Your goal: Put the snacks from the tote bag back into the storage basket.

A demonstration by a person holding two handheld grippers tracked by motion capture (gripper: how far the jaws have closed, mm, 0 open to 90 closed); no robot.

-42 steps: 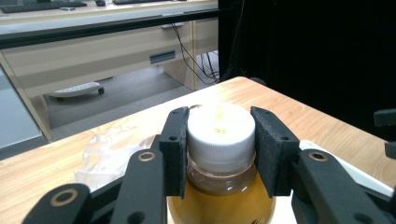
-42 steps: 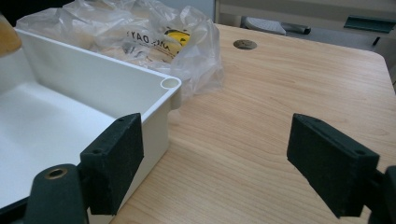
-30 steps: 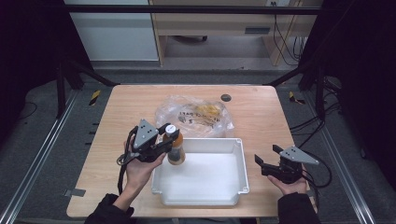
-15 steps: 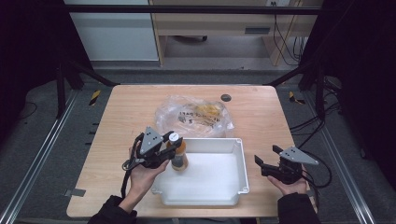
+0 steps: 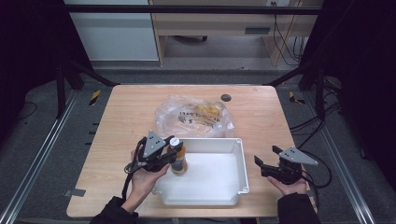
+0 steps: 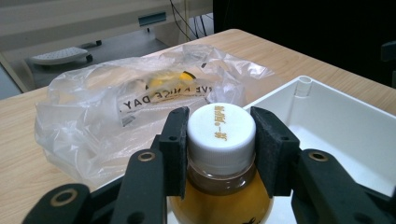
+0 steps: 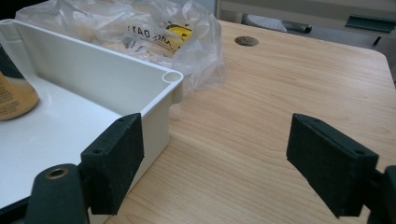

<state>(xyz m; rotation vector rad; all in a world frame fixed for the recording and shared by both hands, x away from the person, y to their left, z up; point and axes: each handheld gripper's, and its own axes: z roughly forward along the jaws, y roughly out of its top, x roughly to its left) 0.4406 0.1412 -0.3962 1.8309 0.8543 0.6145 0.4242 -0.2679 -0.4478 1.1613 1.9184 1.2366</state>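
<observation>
A small bottle [image 5: 178, 159] of orange liquid with a white cap [image 6: 221, 130] stands upright in the left part of the white tub [image 5: 219, 198]. My left gripper [image 5: 171, 157] is shut on its neck and cap, both black pads [image 6: 175, 144] pressed against it. The bottle's base [image 7: 11, 95] seems to rest on the tub floor. My right gripper [image 5: 259, 165] sits open beside the tub's right wall [image 7: 154, 119], with nothing between its pads [image 7: 329, 161].
A clear plastic bag [image 5: 194, 116] with yellow items and printed lettering lies behind the tub. A dark round disc [image 5: 226, 97] is set in the wooden table [image 5: 126, 116] at the back. Bare wood stretches left of the tub and to its right [image 7: 261, 98].
My left gripper has carried the bottle down and rightward from above the tub's left rim into the tub. The right gripper has stayed put.
</observation>
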